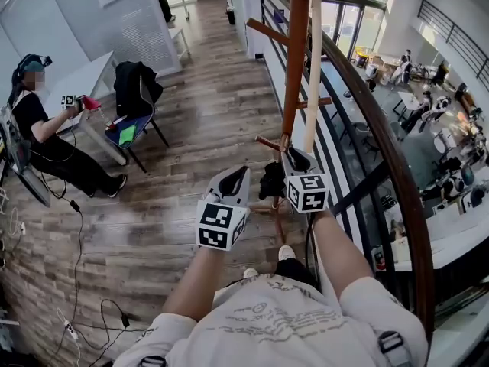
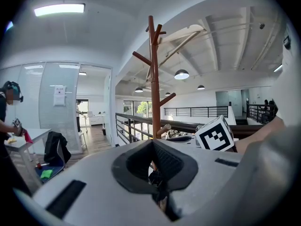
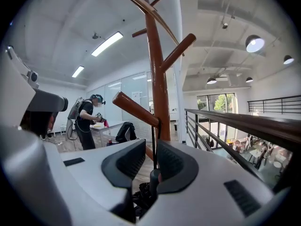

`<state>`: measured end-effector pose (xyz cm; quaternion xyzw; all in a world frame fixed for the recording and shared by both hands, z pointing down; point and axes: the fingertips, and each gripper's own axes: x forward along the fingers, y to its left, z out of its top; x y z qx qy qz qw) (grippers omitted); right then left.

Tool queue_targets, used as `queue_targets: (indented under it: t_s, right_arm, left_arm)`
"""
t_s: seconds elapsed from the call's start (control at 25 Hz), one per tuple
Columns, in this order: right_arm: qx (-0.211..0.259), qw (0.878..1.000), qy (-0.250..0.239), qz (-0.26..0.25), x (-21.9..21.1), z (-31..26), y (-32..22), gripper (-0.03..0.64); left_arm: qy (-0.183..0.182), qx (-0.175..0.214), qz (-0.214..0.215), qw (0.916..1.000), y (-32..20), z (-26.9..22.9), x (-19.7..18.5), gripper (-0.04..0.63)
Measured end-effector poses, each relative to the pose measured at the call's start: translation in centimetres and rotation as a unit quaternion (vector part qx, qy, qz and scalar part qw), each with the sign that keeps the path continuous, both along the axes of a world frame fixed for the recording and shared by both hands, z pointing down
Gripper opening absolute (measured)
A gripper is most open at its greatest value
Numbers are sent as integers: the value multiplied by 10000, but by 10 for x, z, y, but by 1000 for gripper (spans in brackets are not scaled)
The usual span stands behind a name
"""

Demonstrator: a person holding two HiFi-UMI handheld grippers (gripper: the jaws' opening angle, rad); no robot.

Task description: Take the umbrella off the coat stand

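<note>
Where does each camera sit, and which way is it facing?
Head view: on the person's head, looking steeply down at the coat stand; forearms, left gripper and right gripper show.
Left gripper view: rides the left gripper, facing the stand about level; its shut jaws show.
Right gripper view: rides the right gripper, tilted up the stand; jaws apart around the umbrella strap.
All three share the stand.

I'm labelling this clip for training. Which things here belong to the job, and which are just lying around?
Job: umbrella; coat stand; right tongs, open around the umbrella's strap; left tongs.
Just around: chair with jacket; white table; floor cables; railing.
</note>
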<state>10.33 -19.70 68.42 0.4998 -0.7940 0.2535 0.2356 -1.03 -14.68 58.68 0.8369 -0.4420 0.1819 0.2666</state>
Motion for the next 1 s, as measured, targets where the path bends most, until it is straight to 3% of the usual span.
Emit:
queue_targets:
  t_s: [0.44, 0.68, 1.0]
  right_arm:
    - [-140, 9989, -383, -244, -8, 11, -17, 69]
    - [-230, 9995, -177, -89, -1, 19, -19, 55]
    - [-231, 9991, -268, -215, -9, 24, -16, 48]
  left_arm:
    - [-137, -34, -62, 9999, -14, 9, -3, -8]
    - [-105, -26, -64, 9999, -20, 13, -3, -8]
    - [-88, -59, -20, 9999, -20, 21, -1, -8]
